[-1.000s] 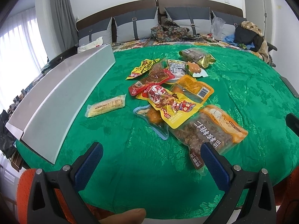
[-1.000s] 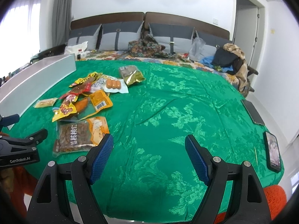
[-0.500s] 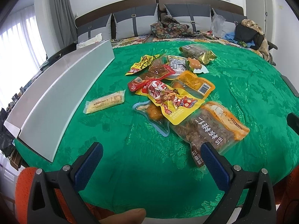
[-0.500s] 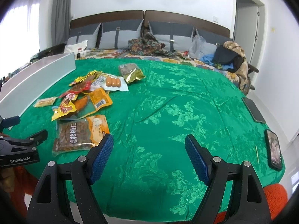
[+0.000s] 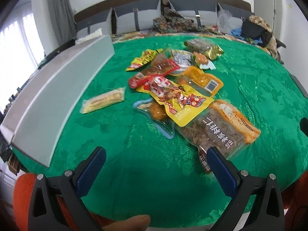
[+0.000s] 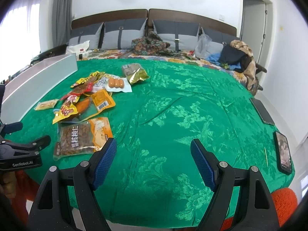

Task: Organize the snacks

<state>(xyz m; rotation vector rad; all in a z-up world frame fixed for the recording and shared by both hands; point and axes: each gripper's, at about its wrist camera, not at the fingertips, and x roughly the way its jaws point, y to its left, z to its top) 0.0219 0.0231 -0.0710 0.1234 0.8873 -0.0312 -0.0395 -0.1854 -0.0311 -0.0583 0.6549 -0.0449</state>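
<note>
Operator: Compared with one second ago, the left gripper [image 5: 154,165] has advanced toward the snack pile [image 5: 179,88]; the packets appear larger in the left wrist view. The right gripper [image 6: 153,161] view is nearly unchanged.

Inspector: Finger state?

Operator: Both grippers have their jaws spread wide, blue pads [image 5: 92,169] exposed, nothing between them.

Inspector: Describe the snacks.

Operator: Overlapping foil and clear packets in yellow, red and orange. Nearest to the left gripper is a large walnut packet [image 5: 221,129], clear window on one side, orange panel on the other. A yellow-and-red pouch [image 5: 177,100] overlaps its far end. A pale wafer bar [image 5: 104,102] lies alone, apart from the pile, near the long grey box [image 5: 57,92]. A gold-edged bag [image 6: 134,73] and an egg pack [image 6: 116,83] lie at the far end.

Inspector: Surface and room?

Operator: Green patterned cloth [image 6: 182,115] over a bed; grey cushions against a brown headboard; two phones [image 6: 283,152] at the right edge.

Inspector: Orientation?

Operator: The walnut packet's long axis runs diagonally, its near end toward the left gripper's right pad. The wafer bar lies crosswise to the grey box.
</note>
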